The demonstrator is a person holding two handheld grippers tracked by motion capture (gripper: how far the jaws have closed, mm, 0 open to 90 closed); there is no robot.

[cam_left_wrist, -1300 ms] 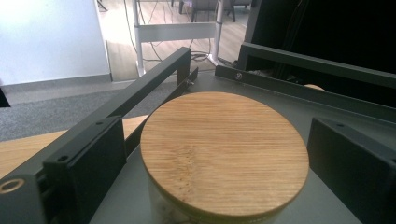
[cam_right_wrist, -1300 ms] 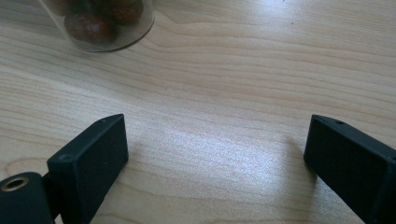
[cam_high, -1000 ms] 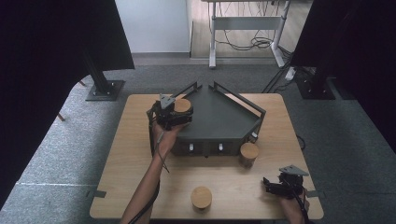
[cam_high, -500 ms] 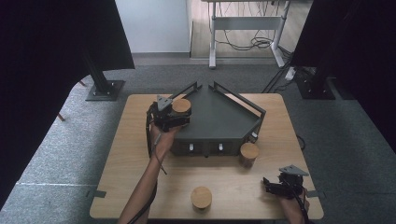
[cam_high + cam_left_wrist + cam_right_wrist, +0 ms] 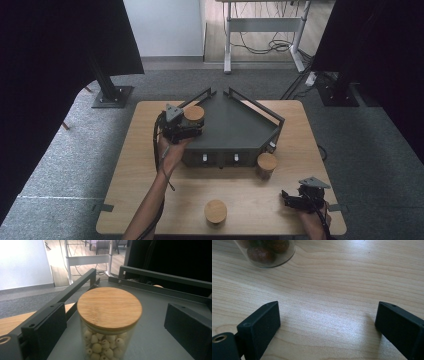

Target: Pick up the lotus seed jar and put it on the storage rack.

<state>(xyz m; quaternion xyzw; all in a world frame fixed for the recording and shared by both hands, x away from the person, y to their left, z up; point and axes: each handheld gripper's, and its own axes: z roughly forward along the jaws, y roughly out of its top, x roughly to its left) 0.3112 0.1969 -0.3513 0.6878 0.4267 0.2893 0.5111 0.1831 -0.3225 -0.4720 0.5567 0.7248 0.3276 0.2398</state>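
A glass jar of pale beads with a bamboo lid (image 5: 109, 307) stands on the dark grey tray (image 5: 155, 340), at its left corner beside the rail. My left gripper (image 5: 115, 315) is open, one jaw on each side of that jar (image 5: 194, 114) with a gap at both. In the high view the left gripper (image 5: 187, 127) reaches in from the tray's left edge. My right gripper (image 5: 286, 199) hovers low over the table's front right, open, with bare wood between its jaws (image 5: 327, 322). A jar of dark brown balls (image 5: 267, 251) stands just ahead of it.
The tray (image 5: 235, 127) has raised black rails (image 5: 256, 107) along its two back sides and sits mid-table. One bamboo-lidded jar (image 5: 266, 165) stands at the tray's front right corner, another (image 5: 216, 211) near the table's front edge. Black stands and a desk frame are beyond the table.
My left gripper has eased back slightly toward the person while the bead jar stays where it was on the tray. The right gripper has not moved.
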